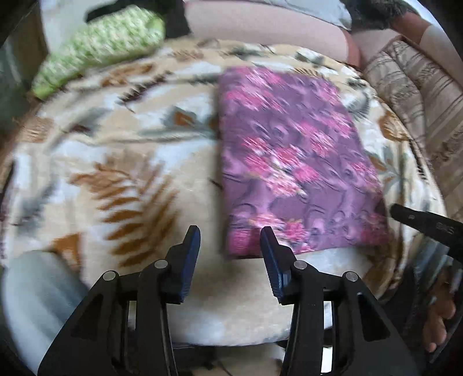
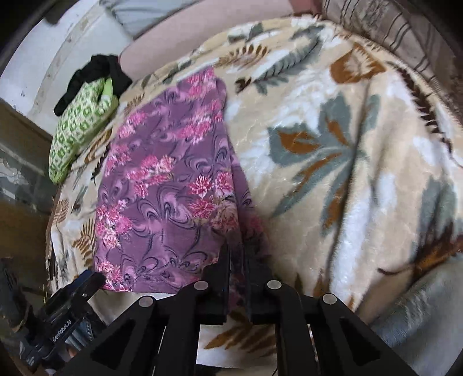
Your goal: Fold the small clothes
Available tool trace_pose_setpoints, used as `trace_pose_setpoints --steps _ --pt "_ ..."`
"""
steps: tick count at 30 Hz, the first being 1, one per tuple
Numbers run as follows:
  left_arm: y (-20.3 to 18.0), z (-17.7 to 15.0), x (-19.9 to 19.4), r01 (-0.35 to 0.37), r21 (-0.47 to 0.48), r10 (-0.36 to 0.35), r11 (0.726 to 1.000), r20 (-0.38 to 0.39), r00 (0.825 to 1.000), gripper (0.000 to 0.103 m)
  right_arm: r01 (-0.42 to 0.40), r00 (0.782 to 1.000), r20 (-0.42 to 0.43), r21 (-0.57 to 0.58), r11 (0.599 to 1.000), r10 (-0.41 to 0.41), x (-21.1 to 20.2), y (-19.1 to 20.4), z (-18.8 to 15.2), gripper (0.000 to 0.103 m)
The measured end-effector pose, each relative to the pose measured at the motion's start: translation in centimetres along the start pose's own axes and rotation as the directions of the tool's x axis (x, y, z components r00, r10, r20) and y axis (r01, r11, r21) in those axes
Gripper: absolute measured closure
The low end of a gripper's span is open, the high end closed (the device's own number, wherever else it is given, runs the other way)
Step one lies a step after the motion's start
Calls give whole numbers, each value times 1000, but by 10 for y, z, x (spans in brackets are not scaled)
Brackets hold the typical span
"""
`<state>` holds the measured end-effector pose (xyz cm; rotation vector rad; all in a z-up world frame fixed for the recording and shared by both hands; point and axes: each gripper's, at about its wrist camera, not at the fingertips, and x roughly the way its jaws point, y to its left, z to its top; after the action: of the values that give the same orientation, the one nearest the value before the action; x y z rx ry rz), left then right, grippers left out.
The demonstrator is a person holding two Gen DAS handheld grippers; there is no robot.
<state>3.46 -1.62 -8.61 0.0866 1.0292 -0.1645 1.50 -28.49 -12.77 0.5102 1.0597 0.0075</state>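
Note:
A purple cloth with pink flowers (image 1: 292,162) lies folded flat on the leaf-patterned blanket (image 1: 115,162). My left gripper (image 1: 230,240) is open and empty, just above the cloth's near left corner. In the right wrist view the same cloth (image 2: 162,191) lies left of centre, and my right gripper (image 2: 237,251) is shut on its near right edge. The right gripper's tip shows in the left wrist view (image 1: 419,219) at the cloth's right side. The left gripper shows in the right wrist view (image 2: 72,298) at the lower left.
A green-and-white patterned garment (image 1: 98,49) lies at the blanket's far left, with a black garment (image 2: 95,78) by it. A striped cushion (image 1: 413,95) sits at the right. A pale bolster (image 1: 260,26) runs along the back.

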Motion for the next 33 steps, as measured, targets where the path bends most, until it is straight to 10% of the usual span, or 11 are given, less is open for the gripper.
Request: trace_pose_setpoints --steps 3,5,8,33 --pt "7 2 -30 -27 -50 30 998 75 997 54 -31 997 75 -16 999 32 -23 9 -9 88" --pt "12 3 -43 -52 -74 59 996 96 994 40 -55 994 96 -43 998 59 -37 18 -15 56" --pt "15 4 -58 -101 -79 109 992 101 989 38 -91 985 140 -76 993 101 -65 33 -26 33" --pt "1 18 -146 -137 -110 159 984 231 960 37 55 970 241 -154 987 -16 -152 82 -32 32"
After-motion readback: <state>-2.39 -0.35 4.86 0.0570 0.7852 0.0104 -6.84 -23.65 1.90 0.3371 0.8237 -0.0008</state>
